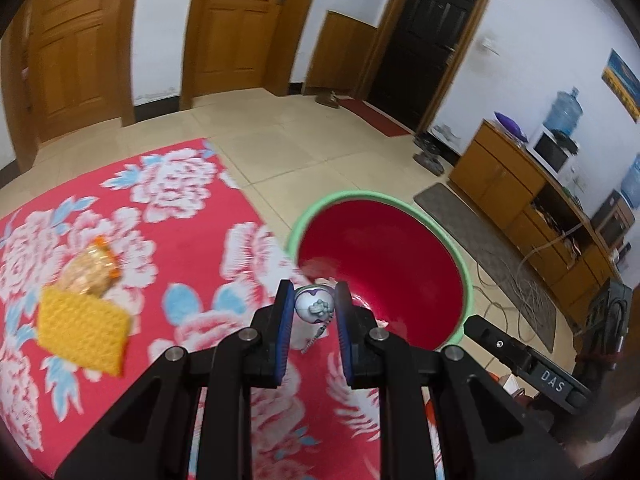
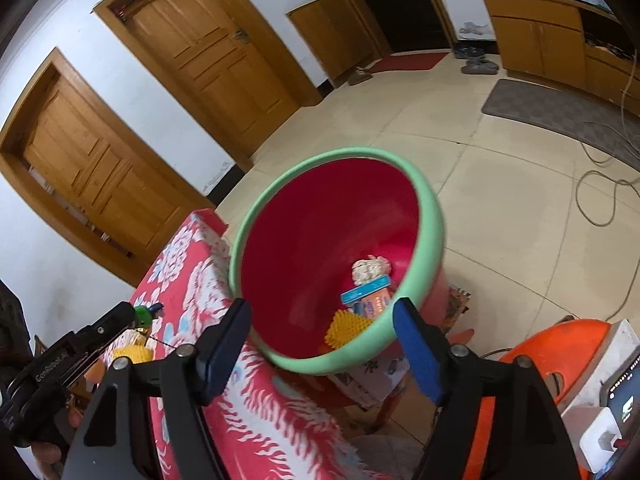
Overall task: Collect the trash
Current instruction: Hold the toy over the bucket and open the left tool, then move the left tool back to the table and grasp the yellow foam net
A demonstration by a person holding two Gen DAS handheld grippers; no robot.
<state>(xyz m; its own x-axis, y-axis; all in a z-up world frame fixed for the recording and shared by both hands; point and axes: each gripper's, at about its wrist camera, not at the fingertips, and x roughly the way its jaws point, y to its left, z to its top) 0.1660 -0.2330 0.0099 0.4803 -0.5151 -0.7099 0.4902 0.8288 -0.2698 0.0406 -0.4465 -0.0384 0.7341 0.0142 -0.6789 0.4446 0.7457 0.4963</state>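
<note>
My left gripper [image 1: 313, 307] is shut on a small white-and-purple ball toy [image 1: 315, 305] with a short chain, held over the flowered table edge beside the red bin with a green rim [image 1: 469, 280]. A yellow sponge [image 1: 82, 330] and a wrapped bun [image 1: 88, 270] lie on the red flowered cloth [image 1: 180, 216]. My right gripper [image 2: 322, 344] is open, its jaws standing either side of the bin's near rim [image 2: 348, 360]. Inside the bin lie a blue card packet [image 2: 366, 292], a yellow spiky ball [image 2: 345, 326] and crumpled white wrapping [image 2: 370, 268].
The other gripper's black body [image 1: 532, 368] shows at the right in the left wrist view. An orange stool [image 2: 560, 344] with a white device stands at the right. Cables [image 2: 600, 184] and a grey mat [image 2: 552, 112] lie on the tiled floor. Wooden cabinets [image 1: 516, 184] line the wall.
</note>
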